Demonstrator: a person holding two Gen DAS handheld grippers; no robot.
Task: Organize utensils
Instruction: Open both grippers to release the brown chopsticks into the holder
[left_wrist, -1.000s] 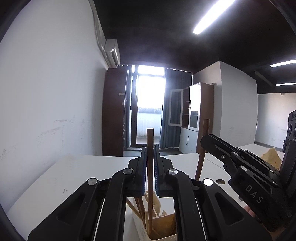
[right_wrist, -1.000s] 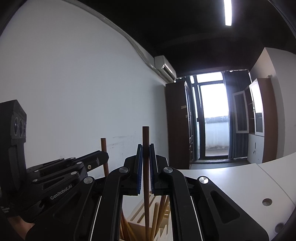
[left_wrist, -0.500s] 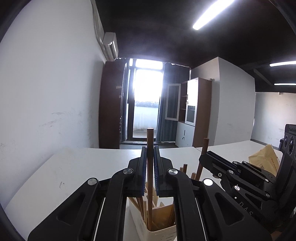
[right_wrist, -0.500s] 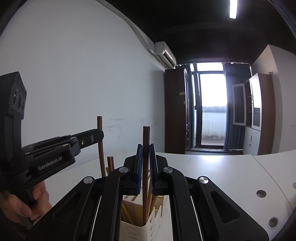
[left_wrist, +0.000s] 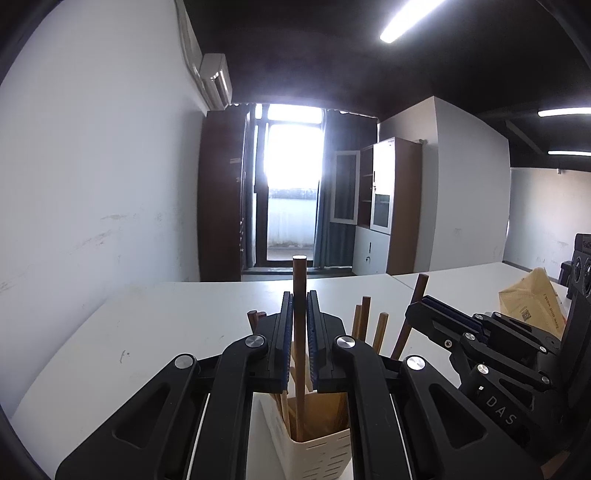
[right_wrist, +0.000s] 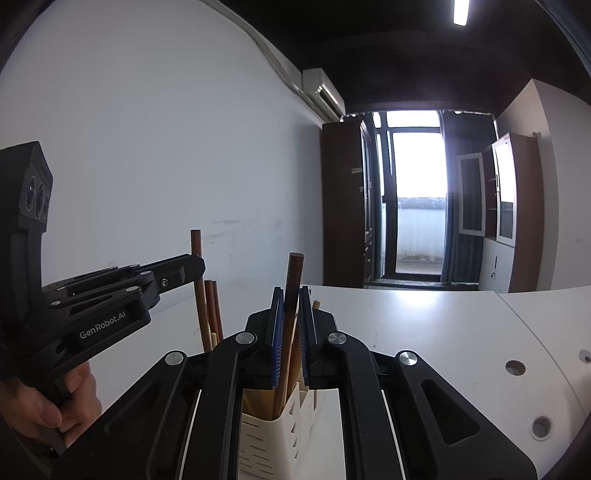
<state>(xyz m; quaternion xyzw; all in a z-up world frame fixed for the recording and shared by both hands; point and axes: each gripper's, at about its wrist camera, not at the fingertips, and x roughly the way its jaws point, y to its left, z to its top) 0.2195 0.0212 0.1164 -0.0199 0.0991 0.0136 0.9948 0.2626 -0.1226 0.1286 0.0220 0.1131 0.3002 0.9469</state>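
A cream slotted utensil holder (left_wrist: 321, 454) stands on the white table (left_wrist: 166, 314) just under both grippers, with several brown chopsticks (left_wrist: 364, 314) upright in it. My left gripper (left_wrist: 300, 295) is shut on a brown chopstick (left_wrist: 299, 273) that stands vertical, its lower end inside the holder. My right gripper (right_wrist: 291, 291) is shut on another brown chopstick (right_wrist: 294, 269), which leans to the right and reaches down into the holder (right_wrist: 273, 439). The left gripper (right_wrist: 197, 266) shows in the right wrist view with its chopstick (right_wrist: 195, 240). The right gripper (left_wrist: 417, 306) shows at the right of the left wrist view.
A brown paper bag (left_wrist: 532, 299) lies on the table at the far right. Round cable holes (right_wrist: 515, 367) sit in the tabletop to the right. A white wall (right_wrist: 147, 166) runs along the left. A person's hand (right_wrist: 48, 406) grips the left tool's handle.
Both views have tipped downward and the holder shows more fully below the grippers. The right gripper's chopstick, upright before, now leans. The left chopstick stays vertical.
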